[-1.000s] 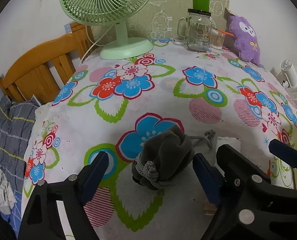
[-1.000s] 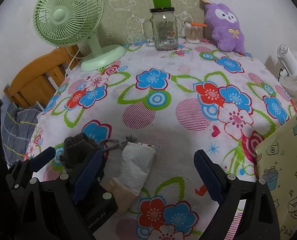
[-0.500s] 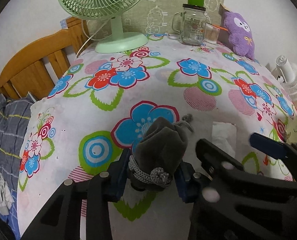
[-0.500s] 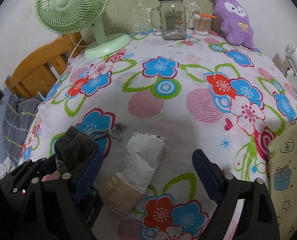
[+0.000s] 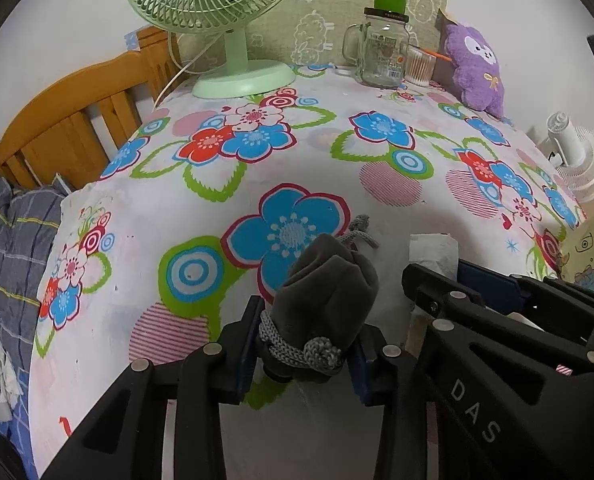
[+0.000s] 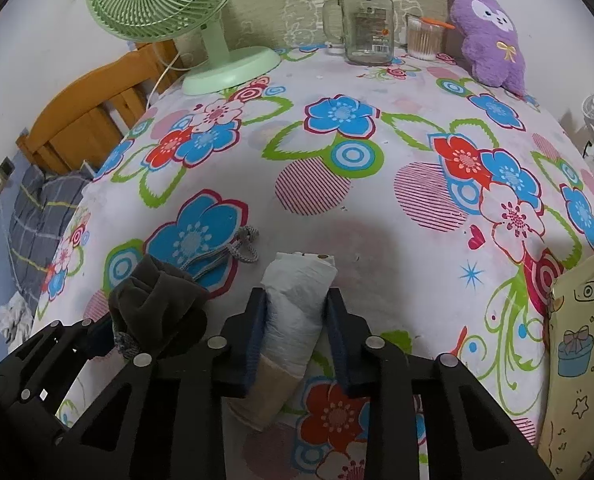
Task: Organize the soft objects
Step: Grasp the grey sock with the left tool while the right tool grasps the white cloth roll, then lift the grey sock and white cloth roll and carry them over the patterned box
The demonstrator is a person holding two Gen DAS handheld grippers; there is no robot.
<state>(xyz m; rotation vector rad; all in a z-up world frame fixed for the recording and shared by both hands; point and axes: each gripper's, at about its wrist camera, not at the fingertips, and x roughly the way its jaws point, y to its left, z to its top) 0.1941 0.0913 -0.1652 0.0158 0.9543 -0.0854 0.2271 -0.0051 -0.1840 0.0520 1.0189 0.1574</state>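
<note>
My left gripper [image 5: 307,344] is shut on a grey drawstring pouch [image 5: 329,296] at the near edge of the floral tablecloth [image 5: 297,176]; its cord trails onto the cloth. The pouch also shows in the right wrist view [image 6: 157,308]. My right gripper [image 6: 297,328] is shut on a white rolled cloth bundle with a beige end [image 6: 297,308], which lies on the cloth. The bundle's far end shows in the left wrist view [image 5: 433,252]. A purple plush toy [image 6: 493,28] sits at the far right.
At the back stand a green desk fan [image 5: 233,40], a glass mug jar [image 5: 381,56] and a cup of cotton swabs [image 5: 419,66]. A wooden chair back [image 5: 69,120] is at the left. A yellow patterned bag [image 6: 577,360] and a white fan [image 5: 577,156] are at the right.
Both grippers went from open to shut: the left closed on the grey pouch first, then the right moved left over the white bundle and closed on it.
</note>
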